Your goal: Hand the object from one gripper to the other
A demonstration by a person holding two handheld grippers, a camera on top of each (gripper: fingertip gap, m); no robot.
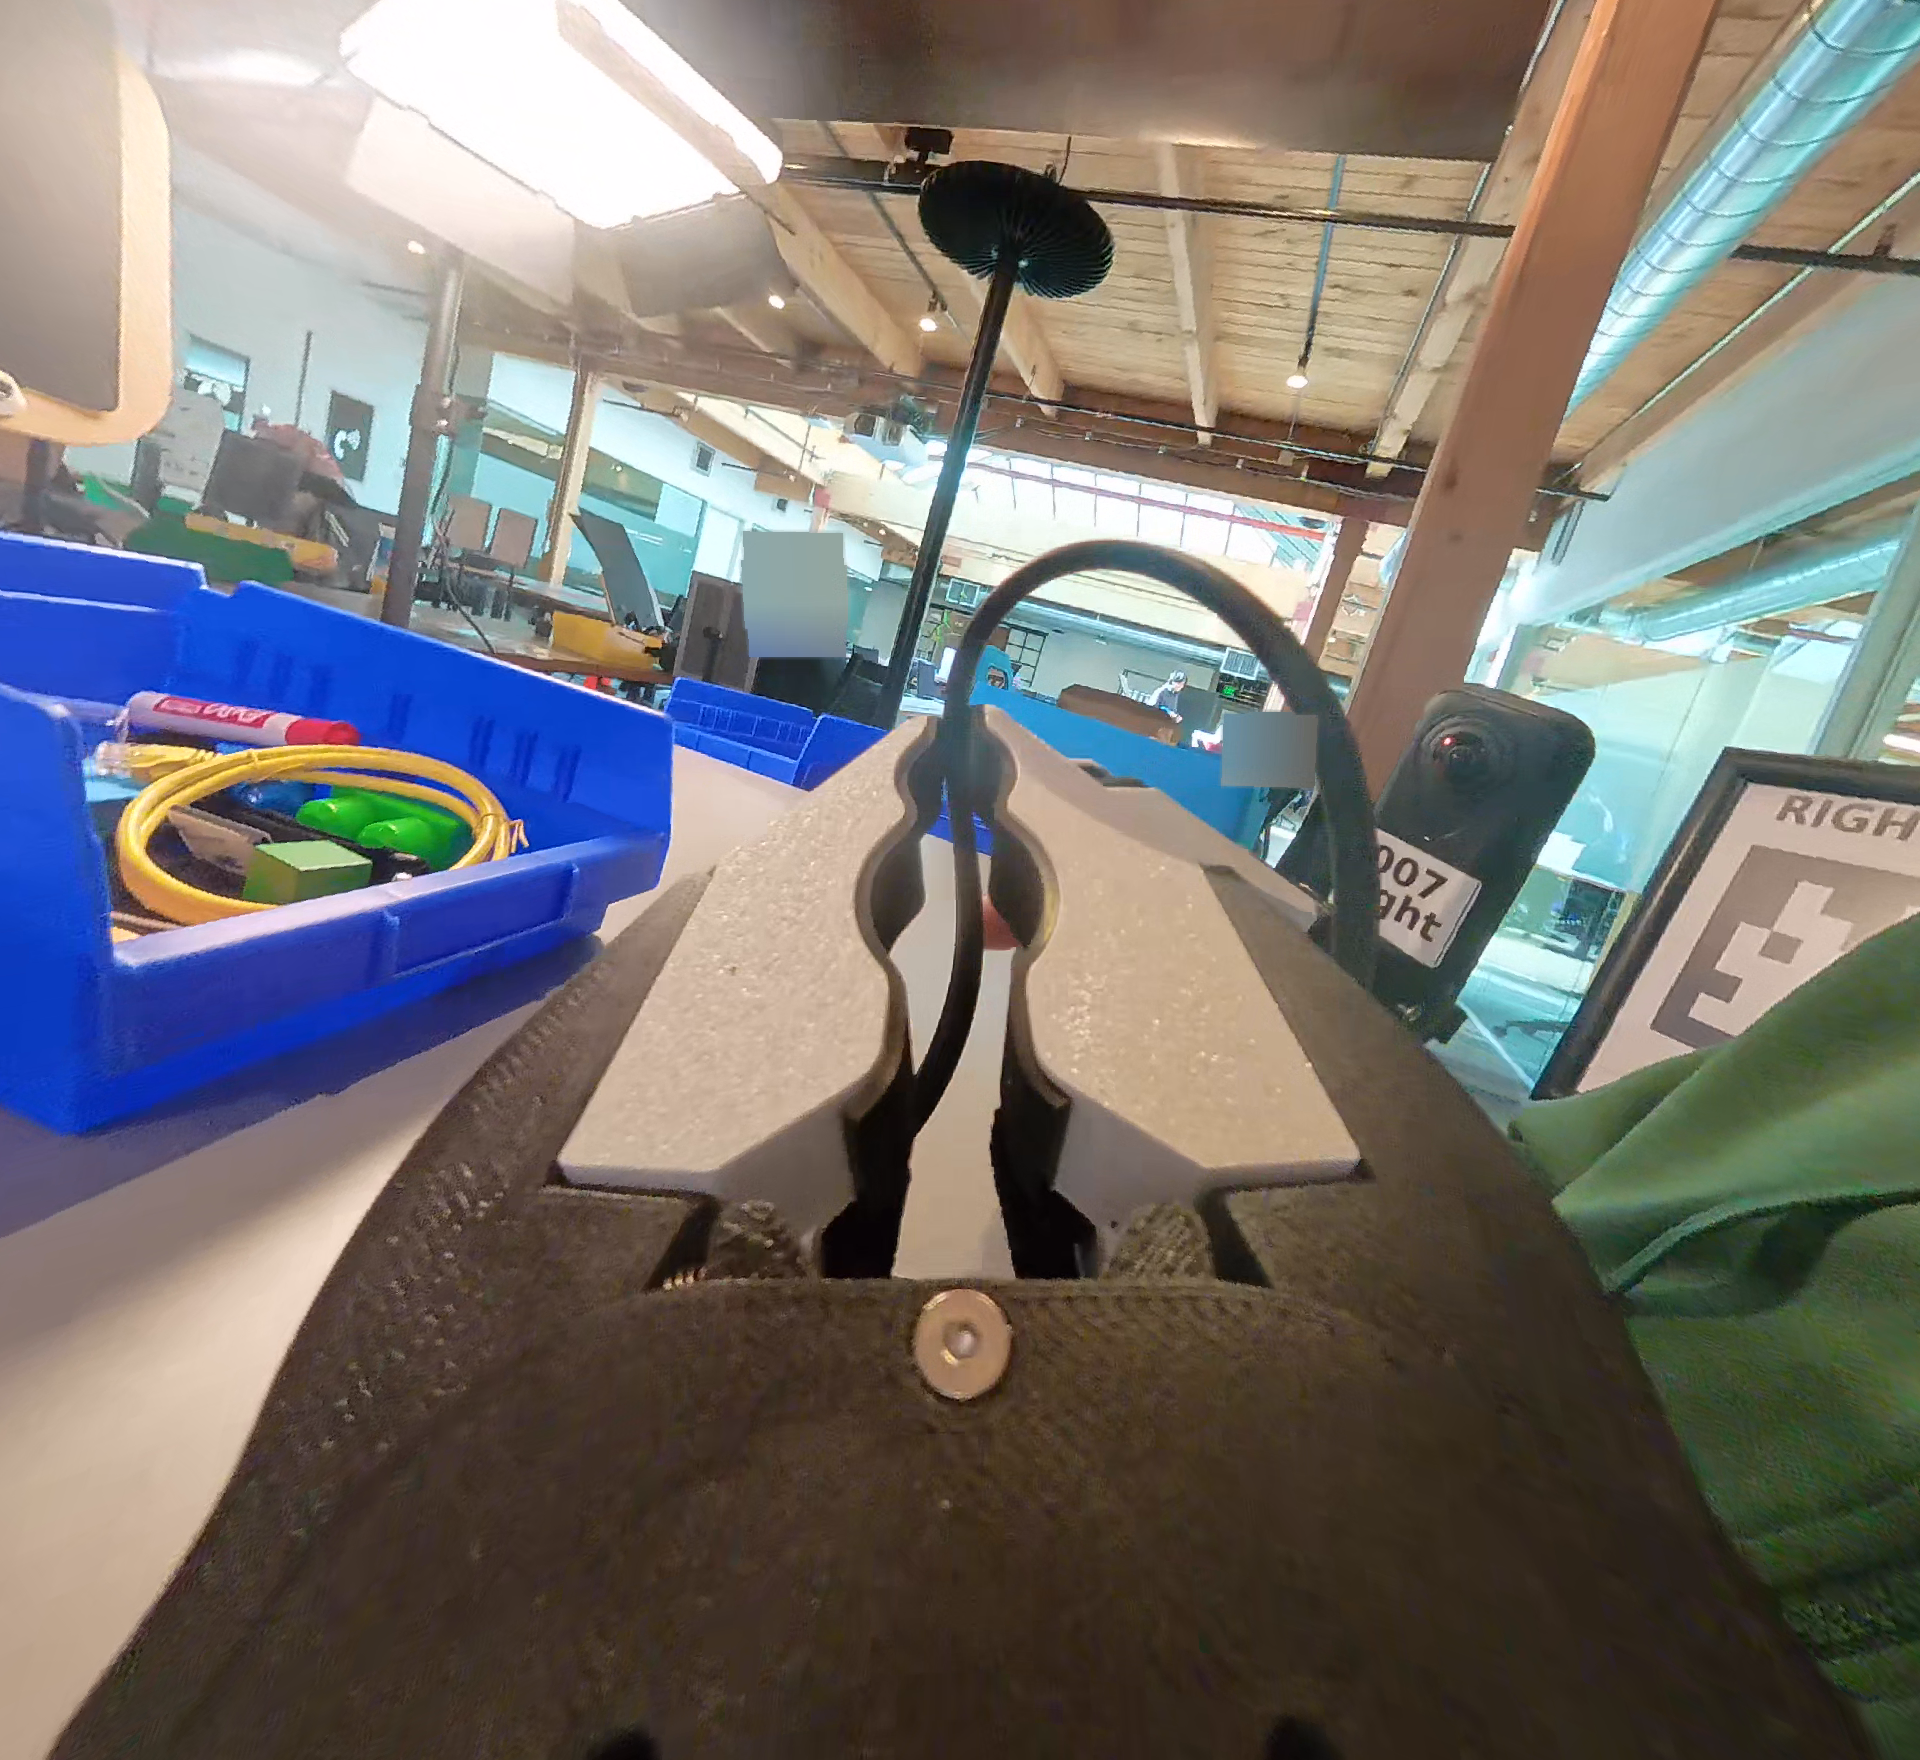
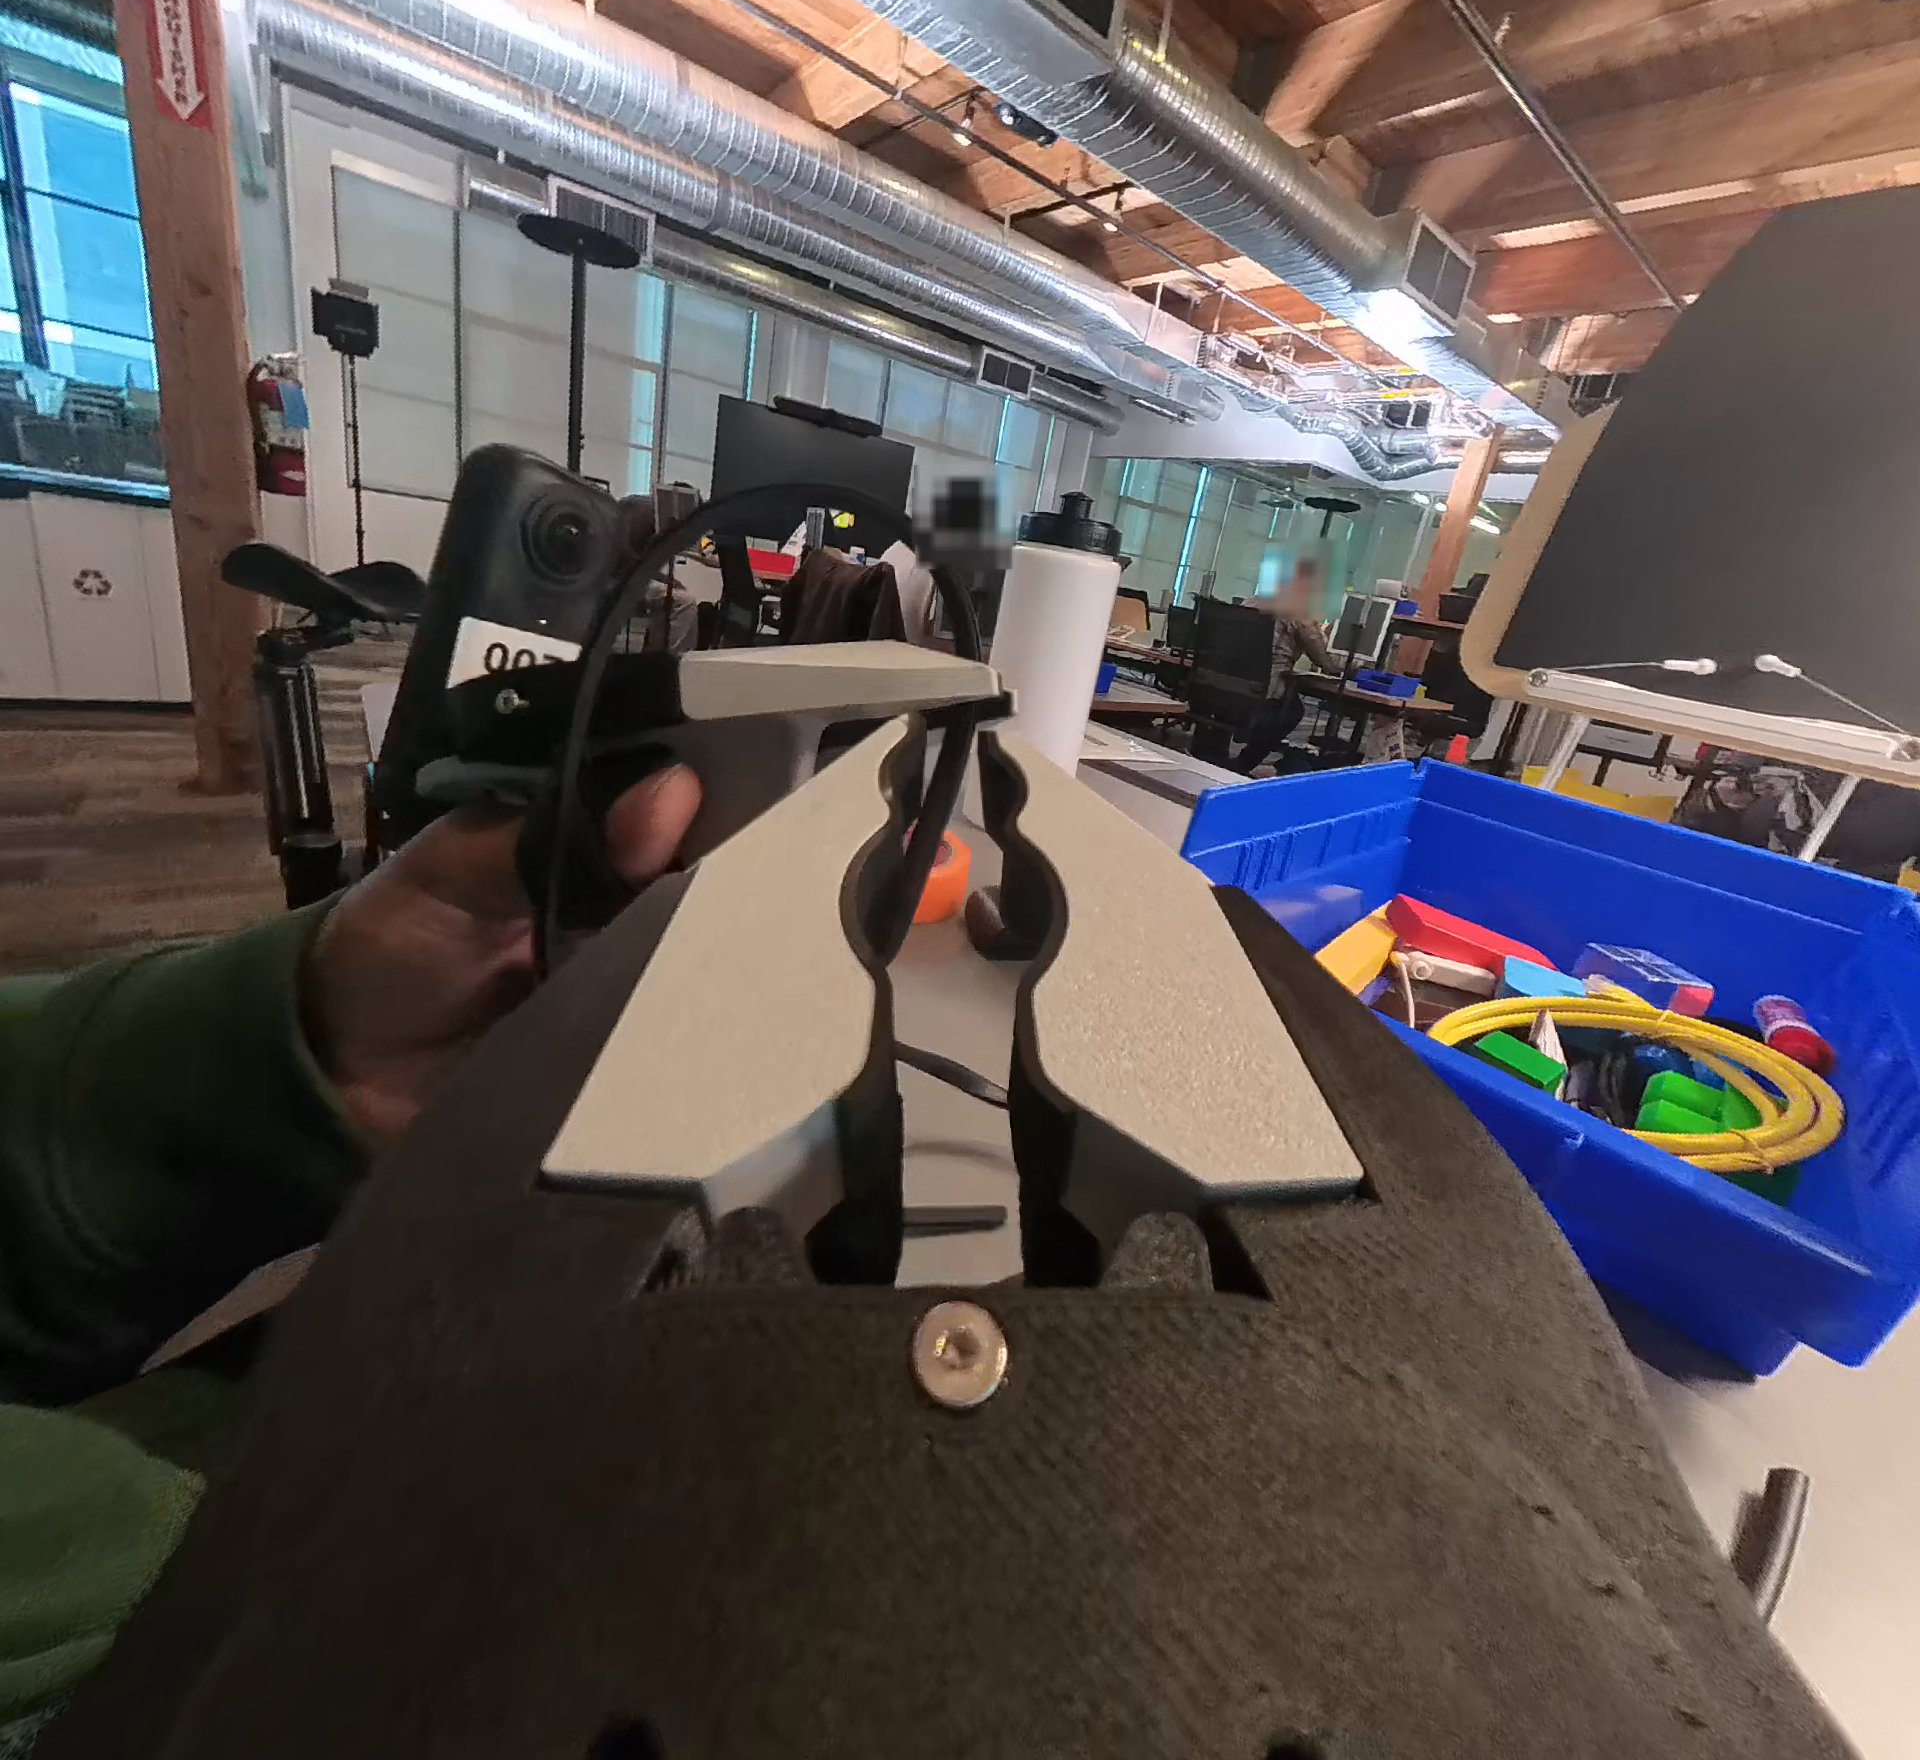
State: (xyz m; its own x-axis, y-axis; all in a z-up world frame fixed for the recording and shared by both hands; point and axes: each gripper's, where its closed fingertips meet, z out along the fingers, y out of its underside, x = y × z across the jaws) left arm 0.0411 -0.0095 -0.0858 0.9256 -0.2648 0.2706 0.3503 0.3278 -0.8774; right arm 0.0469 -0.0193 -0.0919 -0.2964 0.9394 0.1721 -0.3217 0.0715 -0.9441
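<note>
Both grippers (image 1: pixel 961 754) (image 2: pixel 951 744) pinching one black cable (image 1: pixel 1195 567), blue bin (image 1: pixel 416 983) beside

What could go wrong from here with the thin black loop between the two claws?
1. The left claw and right claw seem to pinch the thin black plastic looped strap only at their tips; if one opens early, it may slip out.
2. The tips nearly touch, so they could collide.

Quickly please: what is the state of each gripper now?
Left gripper: closed on the black cable.
Right gripper: closed on the same black cable.
</note>
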